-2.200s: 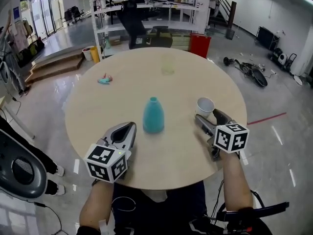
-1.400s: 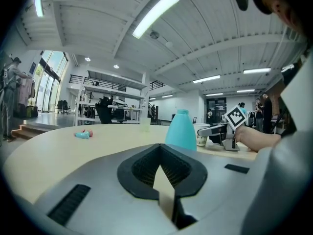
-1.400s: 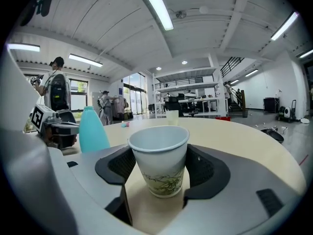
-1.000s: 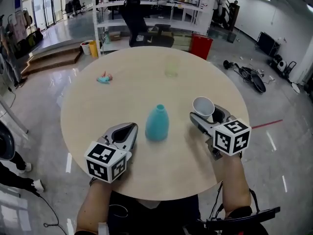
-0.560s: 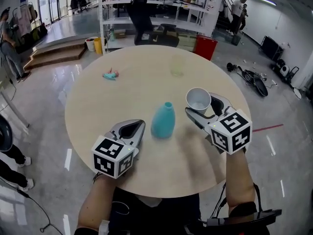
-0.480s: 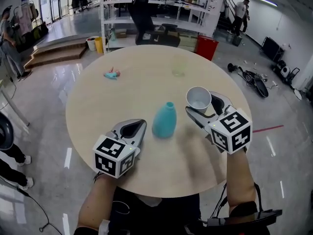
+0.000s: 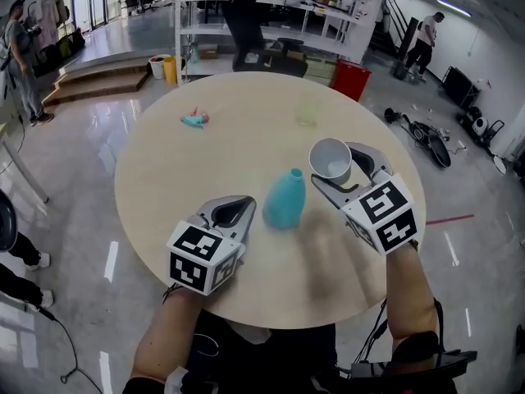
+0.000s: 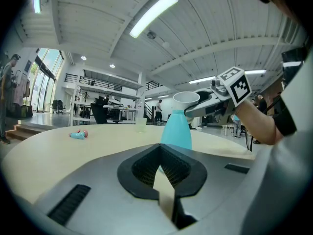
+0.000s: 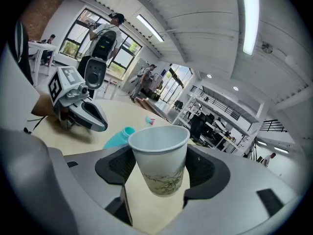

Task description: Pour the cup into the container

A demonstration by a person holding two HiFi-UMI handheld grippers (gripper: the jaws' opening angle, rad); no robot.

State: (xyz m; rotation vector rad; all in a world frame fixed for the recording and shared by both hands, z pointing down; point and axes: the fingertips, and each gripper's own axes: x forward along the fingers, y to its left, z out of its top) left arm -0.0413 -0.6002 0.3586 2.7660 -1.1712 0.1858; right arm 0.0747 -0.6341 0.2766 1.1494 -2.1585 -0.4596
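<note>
A teal vase-shaped container (image 7: 285,199) stands upright near the middle of the round table (image 7: 176,171). My right gripper (image 7: 338,173) is shut on a white paper cup (image 7: 330,159), held upright in the air just right of the container's mouth. In the right gripper view the cup (image 9: 160,155) sits between the jaws with the container (image 9: 119,137) lower left. My left gripper (image 7: 232,213) rests low at the table's front, left of the container, jaws together with nothing in them. In the left gripper view the container (image 8: 176,129) stands ahead, the cup (image 8: 186,98) above it.
A pale translucent cup (image 7: 307,113) stands at the table's far side. A small teal and pink toy (image 7: 194,120) lies at the far left. Beyond the table are a red bin (image 7: 351,79) and a shelf rack (image 7: 246,23). People stand on the floor around.
My right gripper has lifted the paper cup off the table and carried it left, up to the container's mouth. The left gripper has kept its place.
</note>
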